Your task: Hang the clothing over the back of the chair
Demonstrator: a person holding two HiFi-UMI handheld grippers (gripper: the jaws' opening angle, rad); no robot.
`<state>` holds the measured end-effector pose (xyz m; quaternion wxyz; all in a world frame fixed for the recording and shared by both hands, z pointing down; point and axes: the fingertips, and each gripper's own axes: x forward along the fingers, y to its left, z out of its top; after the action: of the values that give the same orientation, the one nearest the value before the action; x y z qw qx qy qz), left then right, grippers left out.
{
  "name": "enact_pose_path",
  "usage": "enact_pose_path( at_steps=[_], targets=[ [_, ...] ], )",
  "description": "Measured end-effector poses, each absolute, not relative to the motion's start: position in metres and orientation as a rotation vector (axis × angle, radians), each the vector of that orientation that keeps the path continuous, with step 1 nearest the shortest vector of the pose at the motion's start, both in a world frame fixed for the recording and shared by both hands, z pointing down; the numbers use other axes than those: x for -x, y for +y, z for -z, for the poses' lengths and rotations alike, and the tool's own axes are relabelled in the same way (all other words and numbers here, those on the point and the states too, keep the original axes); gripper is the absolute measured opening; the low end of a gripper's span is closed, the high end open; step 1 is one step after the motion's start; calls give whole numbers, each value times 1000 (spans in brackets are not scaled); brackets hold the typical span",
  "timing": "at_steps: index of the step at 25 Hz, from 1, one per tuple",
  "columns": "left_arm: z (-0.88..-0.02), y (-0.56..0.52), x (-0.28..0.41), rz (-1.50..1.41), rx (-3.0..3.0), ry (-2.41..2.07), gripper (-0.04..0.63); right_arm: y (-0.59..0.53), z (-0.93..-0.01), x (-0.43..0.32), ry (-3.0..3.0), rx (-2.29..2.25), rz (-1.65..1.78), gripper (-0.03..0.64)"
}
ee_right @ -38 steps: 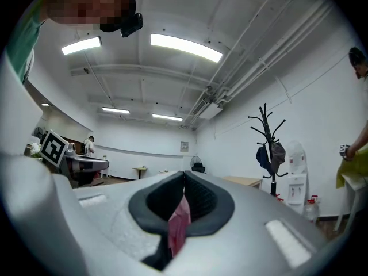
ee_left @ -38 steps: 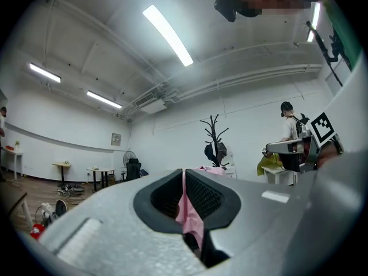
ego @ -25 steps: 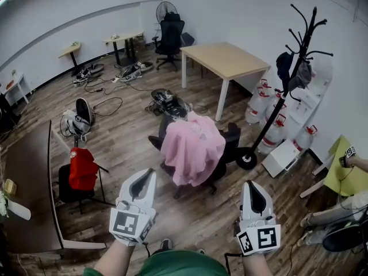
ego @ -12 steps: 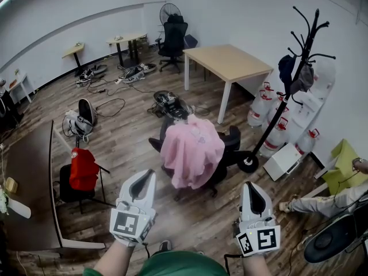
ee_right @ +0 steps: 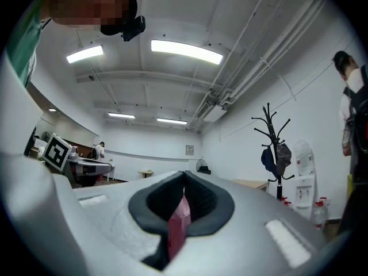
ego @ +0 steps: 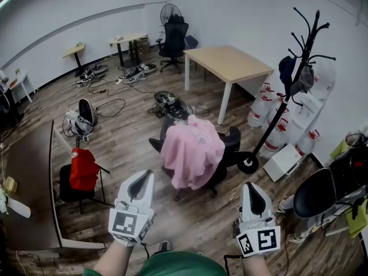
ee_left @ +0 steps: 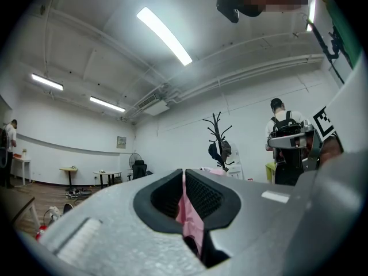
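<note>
Evidently finished, the pink clothing [ego: 192, 151] drapes over the chair [ego: 232, 138] back, so left gripper [ego: 143, 176] and right gripper [ego: 251, 187], both closed and empty, hang well short of that chair.

Even, cool-white light falls from ceiling tube lights [ee_left: 164, 35] above and ahead of the left gripper [ee_left: 184, 172] and the right gripper [ee_right: 184, 176]. The tubes burn out to pure white, while shadows on the floor [ego: 195, 223] ahead of both grippers are soft and faint. All three views bend strongly at the edges and both gripper views darken to black corners; each gripper's body is blurred nearest its lens, the room beyond is fairly sharp, and a pale haze veils the floor between the grippers.
</note>
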<state>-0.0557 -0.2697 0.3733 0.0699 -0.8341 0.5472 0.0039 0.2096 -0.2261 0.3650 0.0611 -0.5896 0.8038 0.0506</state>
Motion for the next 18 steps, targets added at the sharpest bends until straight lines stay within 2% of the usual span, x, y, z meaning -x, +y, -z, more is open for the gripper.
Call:
enact_pose_path(
  at_steps=[18],
  targets=[
    [-386, -276, 68, 38, 2528, 1651, 25, -225, -368, -208, 2416, 1803, -135, 5]
  ],
)
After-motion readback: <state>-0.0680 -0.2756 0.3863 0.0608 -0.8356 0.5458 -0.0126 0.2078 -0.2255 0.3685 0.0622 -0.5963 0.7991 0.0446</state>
